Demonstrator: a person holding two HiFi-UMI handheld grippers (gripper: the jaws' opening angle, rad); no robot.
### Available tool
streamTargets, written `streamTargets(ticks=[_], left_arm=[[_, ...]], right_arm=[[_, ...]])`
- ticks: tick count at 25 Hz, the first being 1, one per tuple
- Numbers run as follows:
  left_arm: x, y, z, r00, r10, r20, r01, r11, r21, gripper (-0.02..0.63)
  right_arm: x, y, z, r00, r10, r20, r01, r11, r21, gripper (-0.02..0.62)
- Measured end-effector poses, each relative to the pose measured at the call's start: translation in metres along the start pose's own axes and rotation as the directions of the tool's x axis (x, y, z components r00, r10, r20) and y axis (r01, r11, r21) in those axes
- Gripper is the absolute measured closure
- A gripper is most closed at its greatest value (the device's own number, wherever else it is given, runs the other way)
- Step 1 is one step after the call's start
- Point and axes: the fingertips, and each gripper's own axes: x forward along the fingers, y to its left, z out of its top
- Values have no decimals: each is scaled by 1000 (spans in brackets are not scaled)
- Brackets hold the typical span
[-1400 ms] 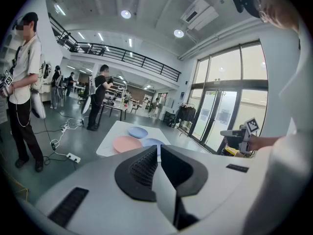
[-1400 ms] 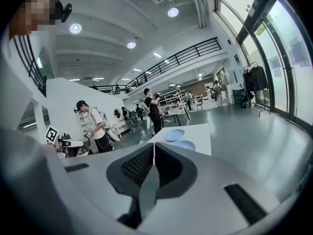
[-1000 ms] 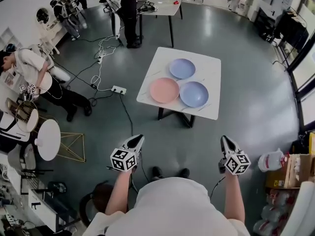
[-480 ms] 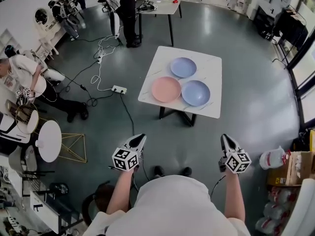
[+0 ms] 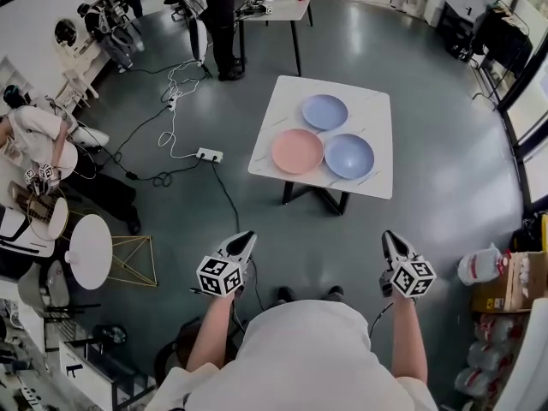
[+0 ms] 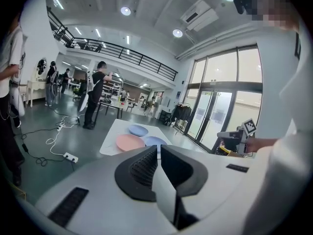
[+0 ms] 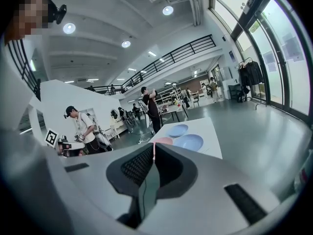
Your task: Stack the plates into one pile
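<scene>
Three plates lie side by side on a white table [image 5: 373, 112] well ahead of me: a pink plate [image 5: 297, 151] at the near left, a blue plate [image 5: 349, 156] at the near right, and a lavender plate [image 5: 324, 111] behind them. My left gripper [image 5: 246, 240] and right gripper [image 5: 390, 239] are held in front of my body, far short of the table, both shut with nothing between the jaws. In the left gripper view the pink plate [image 6: 130, 142] shows just over the shut left gripper [image 6: 158, 150]; the right gripper view shows the blue plate [image 7: 188, 142] beyond the right gripper [image 7: 154, 147].
Grey floor lies between me and the table. A power strip [image 5: 209, 154] with trailing cables lies left of the table. A round white side table [image 5: 89, 251] and a seated person [image 5: 38, 139] are at the left. Boxes and bottles [image 5: 505, 291] stand at the right. A person [image 5: 220, 15] stands at a far table.
The table with its plates has slid slightly right and nearer in the head view as I moved forward. Both grippers stay shut and held out in front.
</scene>
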Motion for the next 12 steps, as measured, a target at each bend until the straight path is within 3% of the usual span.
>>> streamTargets(ticks=[12], left_arm=[[-5,29,3,1000,-23,-10,23,1000,-13,574]], right_arm=[[20,31,1,1000,-6,-3,6,1000,-29,566]])
